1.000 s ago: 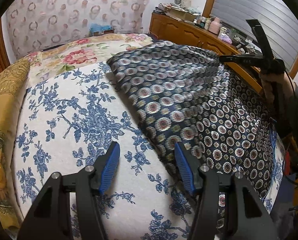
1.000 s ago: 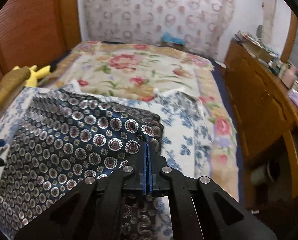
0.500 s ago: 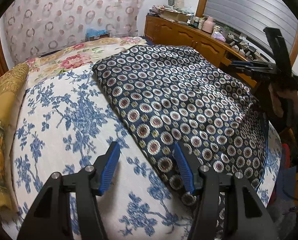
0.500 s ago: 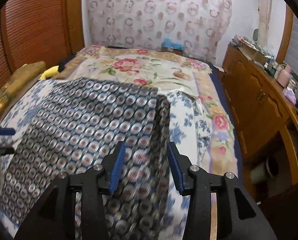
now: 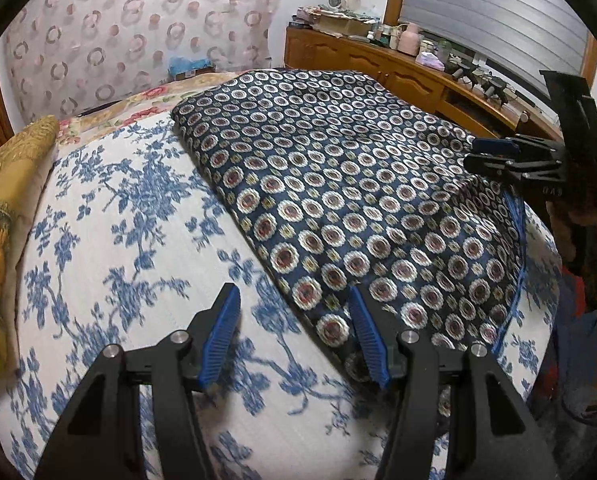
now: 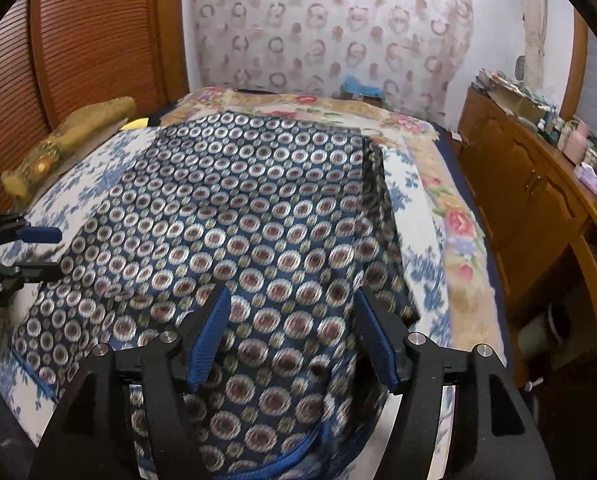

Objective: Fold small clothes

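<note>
A dark navy garment with a circle-medallion print (image 5: 350,184) lies spread flat on the bed; it also fills the middle of the right wrist view (image 6: 242,220). My left gripper (image 5: 294,340) is open and empty, above the garment's near left corner. My right gripper (image 6: 290,336) is open and empty, hovering over the garment's near edge. The right gripper also shows at the right of the left wrist view (image 5: 530,160). The left gripper shows at the left edge of the right wrist view (image 6: 22,252).
The garment rests on a white sheet with blue flowers (image 5: 110,248). A golden pillow (image 5: 2,216) lies at the left. A floral quilt (image 6: 454,220) covers the far bed. A wooden dresser with clutter (image 6: 538,168) stands at the right.
The right gripper opened and let go of the garment, which has dropped flat and unfolded across the bed. Both grippers have drawn back toward the near edge.
</note>
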Available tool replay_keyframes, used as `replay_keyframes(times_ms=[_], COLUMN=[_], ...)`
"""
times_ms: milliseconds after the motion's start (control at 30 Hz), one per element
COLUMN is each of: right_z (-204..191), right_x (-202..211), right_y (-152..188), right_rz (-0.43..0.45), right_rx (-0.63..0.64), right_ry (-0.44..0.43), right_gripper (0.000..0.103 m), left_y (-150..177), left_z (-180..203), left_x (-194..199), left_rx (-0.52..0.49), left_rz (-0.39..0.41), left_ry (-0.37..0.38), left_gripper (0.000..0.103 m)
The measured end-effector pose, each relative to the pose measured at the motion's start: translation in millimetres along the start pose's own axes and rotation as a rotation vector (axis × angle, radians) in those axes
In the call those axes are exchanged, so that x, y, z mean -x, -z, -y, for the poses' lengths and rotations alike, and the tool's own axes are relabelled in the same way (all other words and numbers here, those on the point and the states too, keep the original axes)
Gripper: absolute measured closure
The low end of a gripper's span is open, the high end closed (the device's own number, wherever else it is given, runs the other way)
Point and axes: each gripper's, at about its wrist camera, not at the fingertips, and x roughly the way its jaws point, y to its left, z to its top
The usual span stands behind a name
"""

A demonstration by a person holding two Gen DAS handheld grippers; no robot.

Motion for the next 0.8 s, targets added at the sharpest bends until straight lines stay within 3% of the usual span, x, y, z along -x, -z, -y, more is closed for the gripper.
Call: replay_keyframes(times_ms=[667,800], right_z=[-37.9,-40.9], right_x=[34.6,44.3], right_y=[47.4,54.9], right_rz=[0.045,0.056], right_rx=[0.024,0.024], right_ry=[-0.024,-0.033], right_gripper=[0.037,0.037], left_y=[44.7,47.6], left_z=[37.2,42.1], left_x=[23.1,26.7], left_rx=[-0.019,-0.017], left_rz=[0.008,0.003], left_ry=[0.037,0.068], left_gripper=[0.047,0.064])
